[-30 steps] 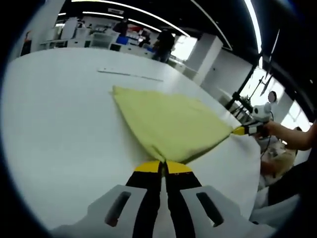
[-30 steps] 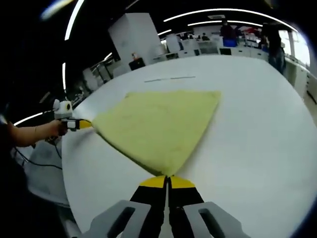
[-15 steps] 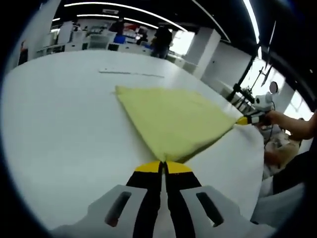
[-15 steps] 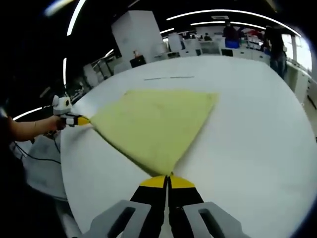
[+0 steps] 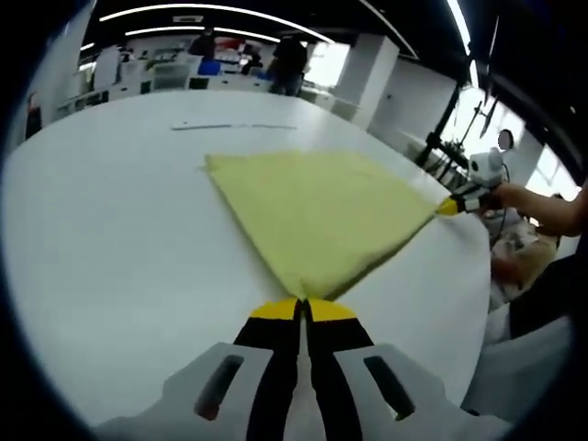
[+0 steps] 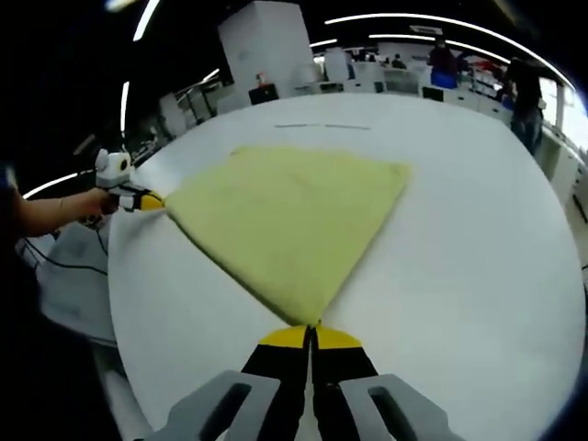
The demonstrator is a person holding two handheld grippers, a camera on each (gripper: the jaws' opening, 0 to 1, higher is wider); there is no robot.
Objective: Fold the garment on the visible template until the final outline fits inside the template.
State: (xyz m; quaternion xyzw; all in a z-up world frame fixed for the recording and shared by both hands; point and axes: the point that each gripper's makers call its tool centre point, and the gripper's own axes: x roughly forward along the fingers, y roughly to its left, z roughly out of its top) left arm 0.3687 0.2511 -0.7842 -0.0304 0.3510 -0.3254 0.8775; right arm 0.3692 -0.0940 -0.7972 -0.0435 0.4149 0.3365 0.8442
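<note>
- The template is hard to make out: a thin dark line (image 5: 234, 126) on the white table (image 5: 101, 248), beyond the far edge of the yellow garment (image 5: 317, 216), may be part of it, but its full outline cannot be told.
- The garment's underside and any folded layers are hidden; it reads as one flat, smooth sheet.
- In the left gripper view the garment tapers toward the left gripper (image 5: 302, 310), its long axis running from that near corner out to a far corner on the left.
- The left gripper's jaws are closed together, pinching the near corner of the garment.
- The right gripper (image 6: 310, 337) likewise has its jaws pressed together on another corner of the garment (image 6: 289, 216).
- Each gripper appears small at the garment's side corner in the other's view, held by a hand (image 6: 87, 209).
- Background desks and people beyond the table are blurred.
</note>
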